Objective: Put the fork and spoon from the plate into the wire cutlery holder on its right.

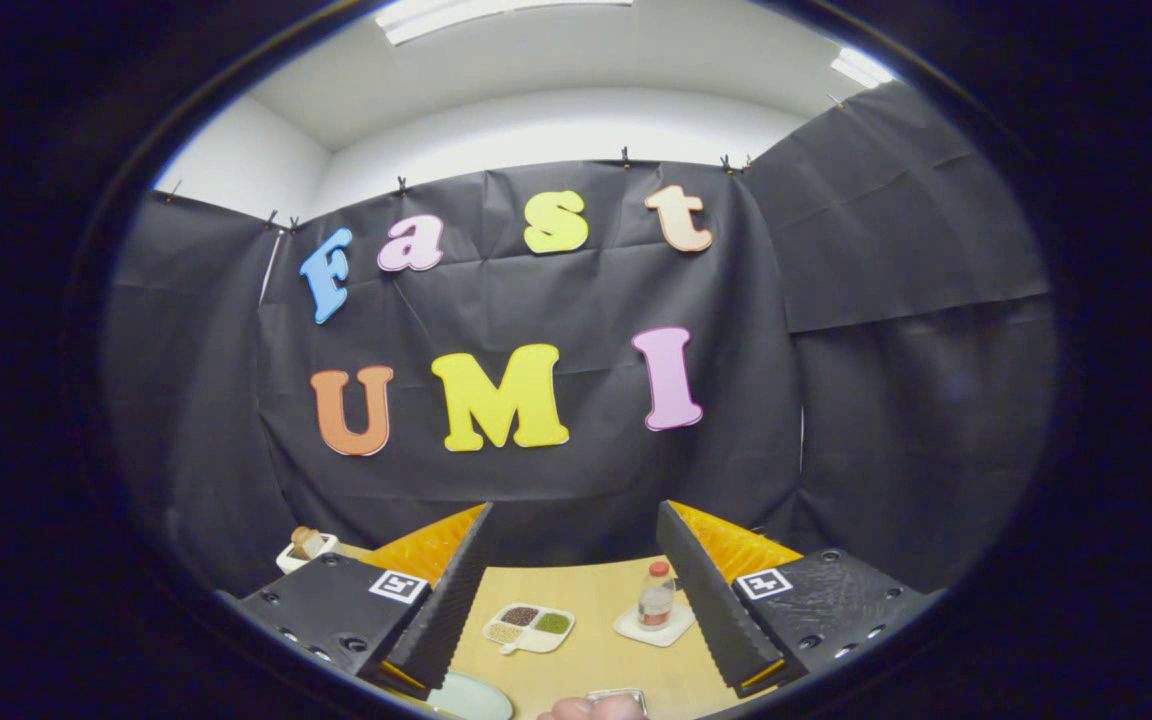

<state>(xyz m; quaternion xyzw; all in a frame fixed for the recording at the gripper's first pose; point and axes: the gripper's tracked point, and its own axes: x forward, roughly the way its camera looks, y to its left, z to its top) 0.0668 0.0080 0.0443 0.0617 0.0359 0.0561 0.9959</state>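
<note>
Hovering fingers [573, 560] spread wide (nothing gripped) above plate [471, 697].

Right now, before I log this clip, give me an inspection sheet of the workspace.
Surface: light wooden table, seen between the fingers.
Job's things: pale plate, only its rim in view by one finger; fork, spoon and holder not made out.
Clutter: divided dish of seeds or spices; small bottle on a white coaster; white cup at the far side; a hand holding something pale.
Grippers: gripper open, raised, fingers holding nothing.
Cables: nothing seen.
Surroundings: black cloth wall, white ceiling with lights.
</note>
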